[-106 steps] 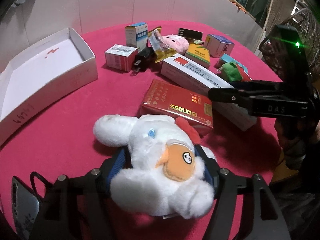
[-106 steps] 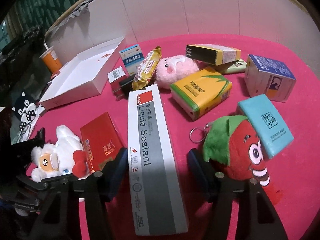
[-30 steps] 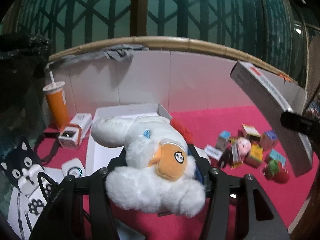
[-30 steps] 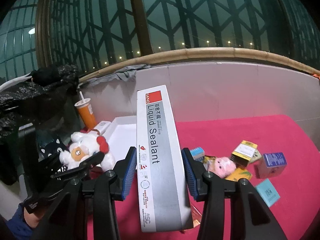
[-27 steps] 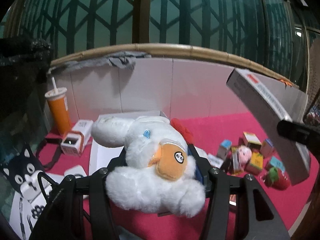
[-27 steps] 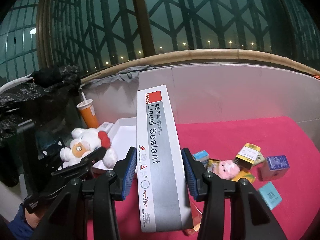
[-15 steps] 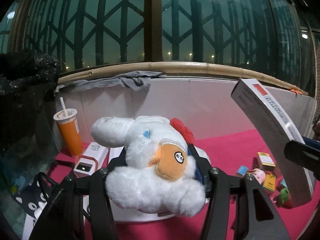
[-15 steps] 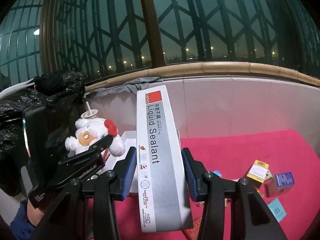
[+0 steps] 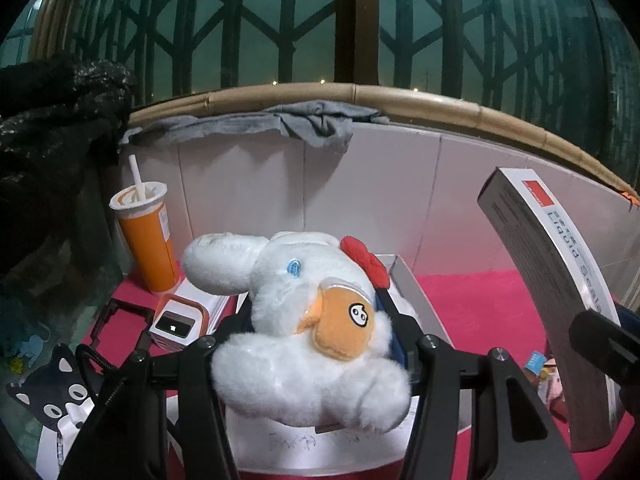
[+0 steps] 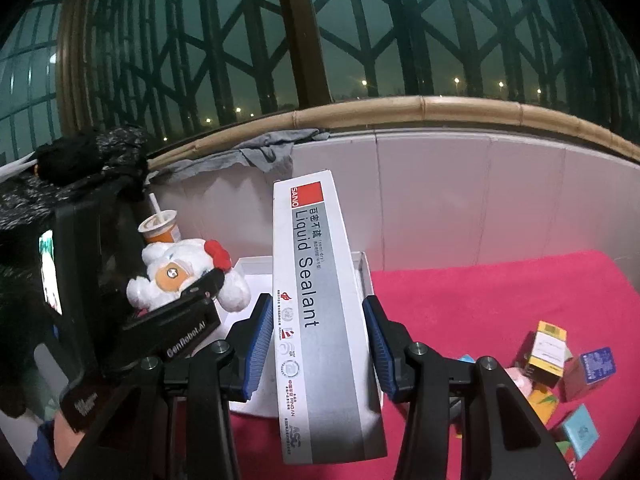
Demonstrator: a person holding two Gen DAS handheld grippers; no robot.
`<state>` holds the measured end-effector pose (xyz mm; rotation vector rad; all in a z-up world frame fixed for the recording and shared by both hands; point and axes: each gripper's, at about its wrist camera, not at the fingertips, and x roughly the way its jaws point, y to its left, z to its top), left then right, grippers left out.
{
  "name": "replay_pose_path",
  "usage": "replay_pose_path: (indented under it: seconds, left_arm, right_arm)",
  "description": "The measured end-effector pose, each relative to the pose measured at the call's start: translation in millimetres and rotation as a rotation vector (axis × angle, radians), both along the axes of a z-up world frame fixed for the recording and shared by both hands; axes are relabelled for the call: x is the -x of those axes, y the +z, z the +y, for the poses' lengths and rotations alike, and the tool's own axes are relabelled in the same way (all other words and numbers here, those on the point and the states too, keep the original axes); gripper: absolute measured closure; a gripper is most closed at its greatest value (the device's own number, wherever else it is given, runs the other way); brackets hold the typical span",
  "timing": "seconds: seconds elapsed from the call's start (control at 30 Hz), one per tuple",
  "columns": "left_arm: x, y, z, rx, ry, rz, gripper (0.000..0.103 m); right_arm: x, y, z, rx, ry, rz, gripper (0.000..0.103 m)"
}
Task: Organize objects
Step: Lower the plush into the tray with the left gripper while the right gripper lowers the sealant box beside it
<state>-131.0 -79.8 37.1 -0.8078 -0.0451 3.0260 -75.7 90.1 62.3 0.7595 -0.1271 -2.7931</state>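
My left gripper (image 9: 316, 332) is shut on a white plush toy (image 9: 304, 324) with an orange face patch and a red bow, held in the air above the white open box (image 9: 424, 312). In the right wrist view the same plush toy (image 10: 180, 276) hangs at the left, over the white box (image 10: 366, 272). My right gripper (image 10: 318, 344) is shut on a long grey and white Liquid Sealant box (image 10: 316, 312), which stands tilted upward. That sealant box (image 9: 560, 292) shows at the right of the left wrist view.
An orange drink cup (image 9: 146, 236) with a straw stands left of the white box, beside a small orange-rimmed device (image 9: 178, 320). Several small boxes (image 10: 548, 352) and a pink plush lie on the red tablecloth (image 10: 500, 300) at the right. A white wall panel (image 10: 460, 200) rises behind.
Both grippers have swung left with their loads. The white box and orange cup have grown larger and shifted toward centre, while the scattered small boxes have slid off to the right.
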Motion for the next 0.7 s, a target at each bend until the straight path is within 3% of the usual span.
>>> replay_pose_path:
  seconds: [0.3,0.7]
  left_arm:
    - [27,-28,-10,0.023,0.033,-0.063,0.049]
    - [53,-62,-10,0.047,0.042,-0.165,0.049]
  right_arm:
    - [29,-24,-12,-0.016,-0.007,-0.060,0.054]
    - [74,-83,-28,-0.072,-0.016,-0.209,0.054]
